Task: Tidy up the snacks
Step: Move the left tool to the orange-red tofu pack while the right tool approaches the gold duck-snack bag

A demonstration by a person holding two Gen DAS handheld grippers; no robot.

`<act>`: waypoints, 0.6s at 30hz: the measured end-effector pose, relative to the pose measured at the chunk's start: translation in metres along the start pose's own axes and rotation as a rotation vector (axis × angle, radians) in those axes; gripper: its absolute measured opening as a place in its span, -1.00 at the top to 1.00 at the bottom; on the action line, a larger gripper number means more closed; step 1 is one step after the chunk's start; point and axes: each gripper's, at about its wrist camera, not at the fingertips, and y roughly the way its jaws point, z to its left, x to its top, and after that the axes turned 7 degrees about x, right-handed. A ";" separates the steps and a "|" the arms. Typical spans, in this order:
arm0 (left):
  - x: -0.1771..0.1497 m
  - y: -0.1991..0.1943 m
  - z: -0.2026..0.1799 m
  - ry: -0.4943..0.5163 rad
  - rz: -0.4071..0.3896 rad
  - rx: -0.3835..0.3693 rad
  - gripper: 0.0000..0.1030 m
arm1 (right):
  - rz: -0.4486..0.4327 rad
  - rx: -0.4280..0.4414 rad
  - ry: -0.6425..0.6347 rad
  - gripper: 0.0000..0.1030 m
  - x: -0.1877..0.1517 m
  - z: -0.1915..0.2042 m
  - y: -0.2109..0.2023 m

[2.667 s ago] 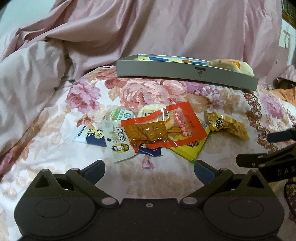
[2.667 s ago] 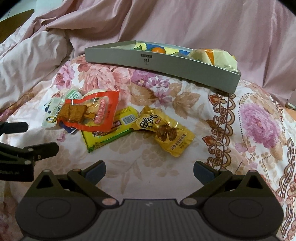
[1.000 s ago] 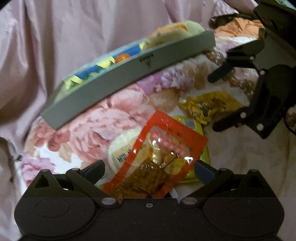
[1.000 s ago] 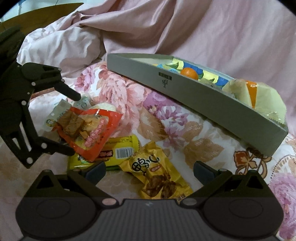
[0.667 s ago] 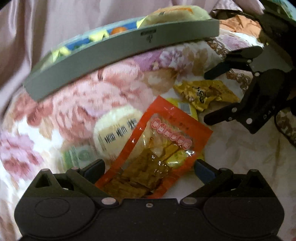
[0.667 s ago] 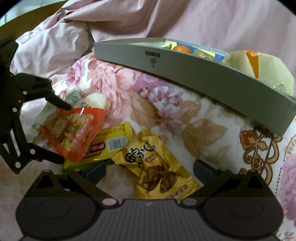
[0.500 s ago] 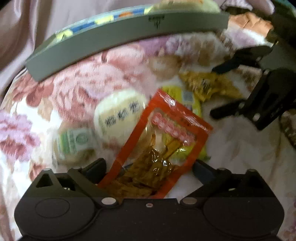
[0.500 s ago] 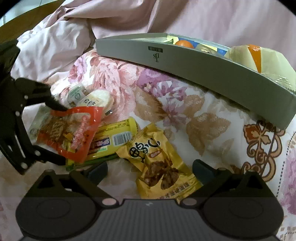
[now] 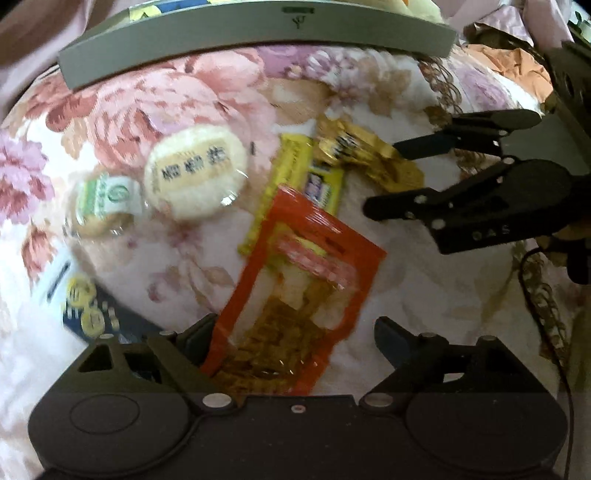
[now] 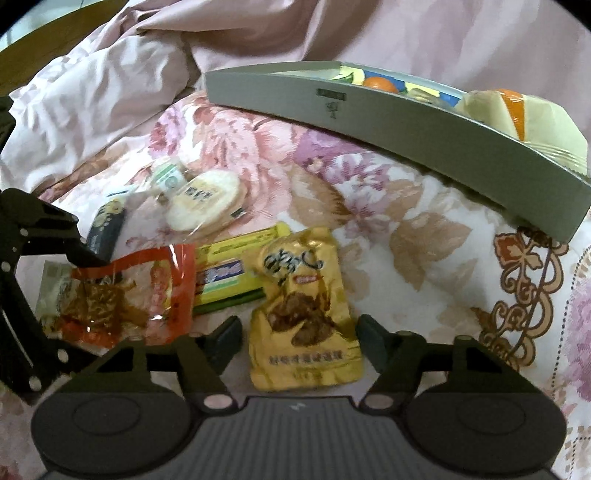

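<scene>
Snacks lie loose on the floral bedspread (image 10: 424,258) near the grey tray (image 10: 369,110), and both spread-jawed grippers risk slipping: left gripper (image 9: 295,328) straddles the red pouch (image 9: 306,280), right gripper (image 10: 299,332) the gold pouch (image 10: 303,302), both slick and crinkly.

you see a flowery bedspread (image 10: 406,229) under it all, a crumpled pink blanket (image 10: 258,33) behind, and some orange cloth (image 9: 517,66) far off.
</scene>
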 end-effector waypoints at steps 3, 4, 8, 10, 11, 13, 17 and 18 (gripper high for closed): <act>-0.008 -0.003 -0.008 0.025 0.006 0.003 -0.79 | 0.006 0.007 -0.016 -0.32 -0.003 0.009 -0.001; -0.010 -0.004 -0.009 0.033 0.007 0.006 -0.80 | 0.005 0.004 -0.021 -0.36 -0.004 0.012 -0.001; -0.016 -0.007 -0.010 0.038 0.004 0.022 -0.80 | -0.011 -0.025 -0.017 -0.49 -0.004 0.018 0.000; -0.018 -0.008 -0.011 0.035 0.001 0.036 -0.80 | -0.020 -0.042 -0.018 -0.54 -0.004 0.019 0.003; -0.018 -0.008 -0.012 0.036 -0.005 0.045 -0.80 | -0.024 -0.049 -0.020 -0.54 -0.003 0.019 0.004; -0.021 -0.008 -0.015 0.042 -0.021 0.066 -0.79 | -0.039 -0.070 -0.015 -0.54 -0.003 0.019 0.006; -0.026 -0.010 -0.020 0.047 -0.053 0.094 -0.71 | -0.066 -0.104 0.054 -0.54 0.001 0.014 0.010; -0.028 -0.012 -0.020 0.048 -0.061 0.097 -0.66 | -0.071 -0.104 0.067 -0.54 0.001 0.012 0.010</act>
